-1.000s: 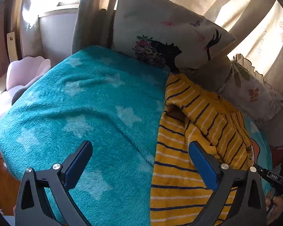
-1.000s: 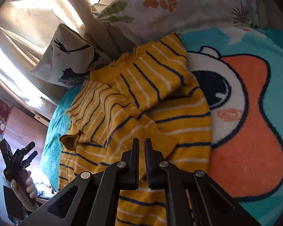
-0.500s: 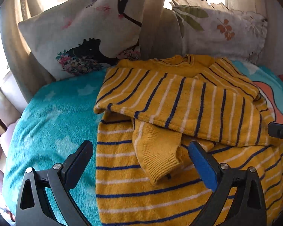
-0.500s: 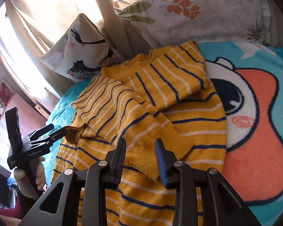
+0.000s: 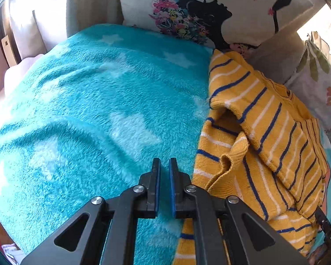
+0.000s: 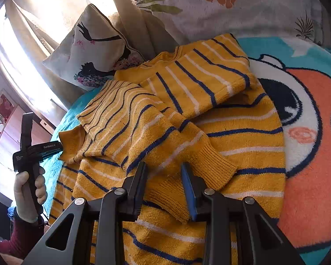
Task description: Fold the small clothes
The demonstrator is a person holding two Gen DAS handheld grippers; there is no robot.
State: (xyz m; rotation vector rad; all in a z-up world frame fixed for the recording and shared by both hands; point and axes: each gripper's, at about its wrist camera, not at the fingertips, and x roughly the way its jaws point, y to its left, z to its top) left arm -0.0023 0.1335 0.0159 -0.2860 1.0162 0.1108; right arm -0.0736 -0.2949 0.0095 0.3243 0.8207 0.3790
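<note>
Sunlit curtains and two printed pillows back a bed covered by a turquoise fleece blanket [image 5: 94, 110] with pale stars. On that blanket, just in front of the silhouette pillow [image 5: 209, 11] and the leaf-print pillow [image 6: 231, 6], lies the yellow striped sweater [image 6: 231, 145]. Both its sleeves are folded in across the body: the right sleeve [image 6: 200, 81] lies flat near the neckline, while the left sleeve [image 6: 143, 137] runs diagonally over it, and its ribbed cuff [image 6: 198, 172] ends between the fingers of the right gripper [image 6: 166, 185].

The right gripper is parted, its jaws standing either side of the cuff without pinching it. The left gripper [image 5: 164, 176] has its jaws drawn almost together with only a thin slit between them and nothing held; it hovers over bare blanket just beside the sweater's left edge, where a loose ribbed hem [image 5: 227, 165] curls up.

By my reading, the sleeve-folding step is finished or nearly so, and the lengthwise fold of the body is still to come. That next move likely calls for each gripper to take a lower corner of the sweater near the hem, pinch both layers, and carry them up toward the neckline without dragging the sleeves out of place. The left gripper would have to open first.
</note>
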